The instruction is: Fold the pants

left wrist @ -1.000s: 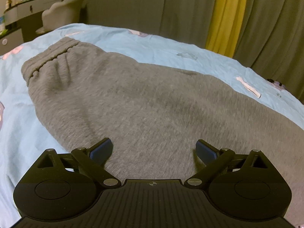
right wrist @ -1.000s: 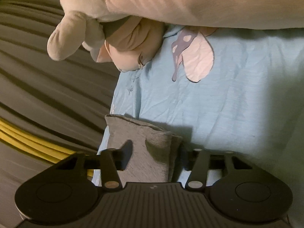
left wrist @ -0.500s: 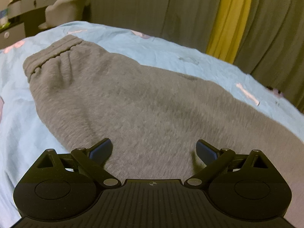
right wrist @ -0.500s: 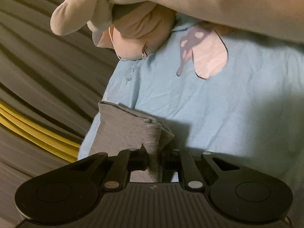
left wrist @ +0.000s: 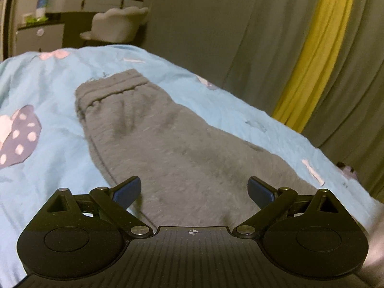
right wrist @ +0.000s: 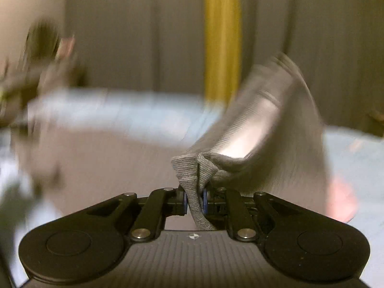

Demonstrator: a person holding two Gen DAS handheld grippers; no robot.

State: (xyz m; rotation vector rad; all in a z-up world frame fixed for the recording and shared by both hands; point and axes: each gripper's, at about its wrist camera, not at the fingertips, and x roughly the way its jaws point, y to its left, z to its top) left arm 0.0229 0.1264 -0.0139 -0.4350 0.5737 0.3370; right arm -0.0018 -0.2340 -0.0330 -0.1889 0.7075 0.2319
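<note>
The right gripper (right wrist: 194, 198) is clamped on a bunched fold of the grey pants (right wrist: 259, 129), the ribbed cloth pinched between its blue pads (right wrist: 204, 198) and hanging out below them. Above the pinch the fabric rises up and to the right, lifted clear of the blue bedsheet (right wrist: 124, 110); that view is heavily blurred, so little else there can be told beyond grey curtains with a yellow stripe (right wrist: 222, 38) behind.

The left gripper (left wrist: 194, 192) hovers with its jaws spread wide and nothing between them, low over the pants (left wrist: 182, 148). The garment lies flat along the bedsheet (left wrist: 48, 163), its elastic waistband (left wrist: 112, 86) at the far end and the legs running toward the camera and off to the right. A polka-dot print (left wrist: 19, 136) shows on the sheet to the left. Beyond the bed stand a pale chair (left wrist: 117, 26), a dresser (left wrist: 72, 4) and the curtains with the yellow stripe (left wrist: 319, 48)
</note>
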